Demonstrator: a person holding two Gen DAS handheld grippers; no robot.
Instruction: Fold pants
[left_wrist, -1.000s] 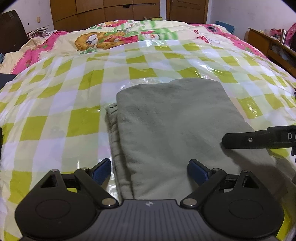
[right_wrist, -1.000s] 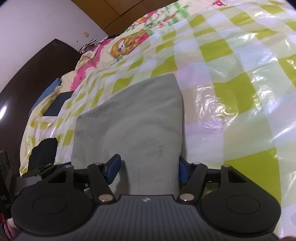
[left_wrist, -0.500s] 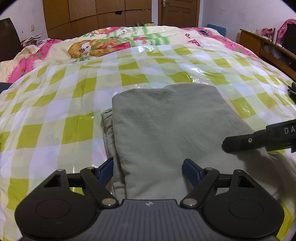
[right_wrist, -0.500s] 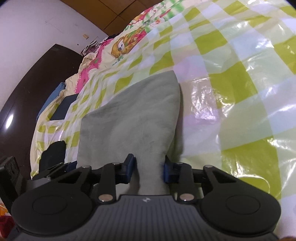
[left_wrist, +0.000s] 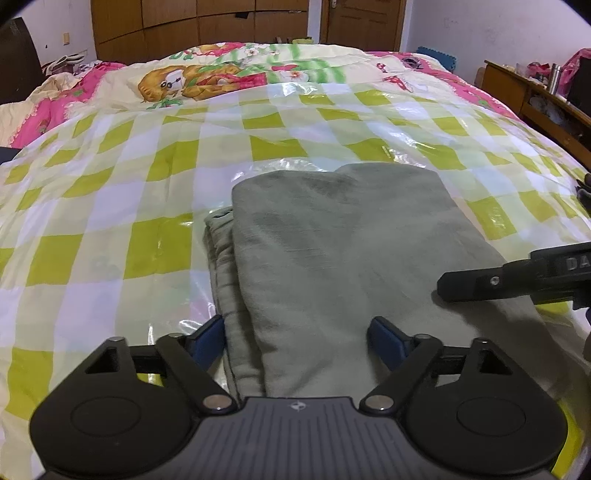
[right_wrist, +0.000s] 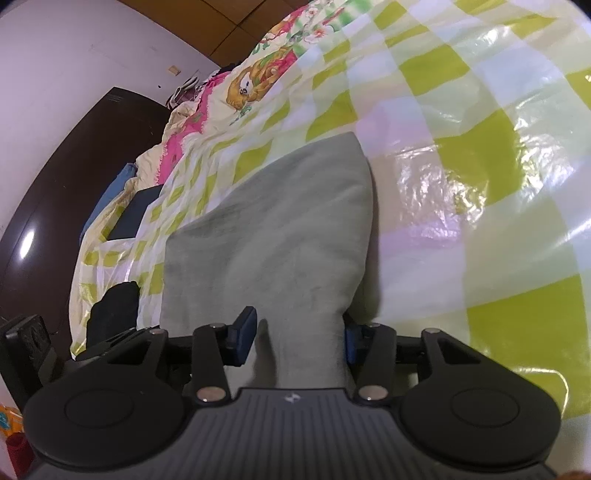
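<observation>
Grey-green pants (left_wrist: 343, 258) lie folded into a thick rectangle on the bed (left_wrist: 110, 206), over its glossy yellow-check cover; layered edges show stacked on the side by the left jaw of the left gripper (left_wrist: 297, 338). Left gripper's jaws stand wide, straddling the near edge of the bundle w/ cloth between them but blue pads not pressing, prob set that wide bc the fold is bulky and needs a broad bite. Right gripper (right_wrist: 295, 334) sits at the bundle's other near corner; its jaws have just been opening a bit after narrowing, w/ a raised ridge of fabric between them. Right pad touches cloth, left pad stands just off it, so no firm pinch yet as far as I can tell. In left wrist view the right gripper's finger (left_wrist: 491, 282) rests on top of the pants, to the right of the left jaws. Both at the near edge, so prob set up for another fold away, or for a final tidy.
</observation>
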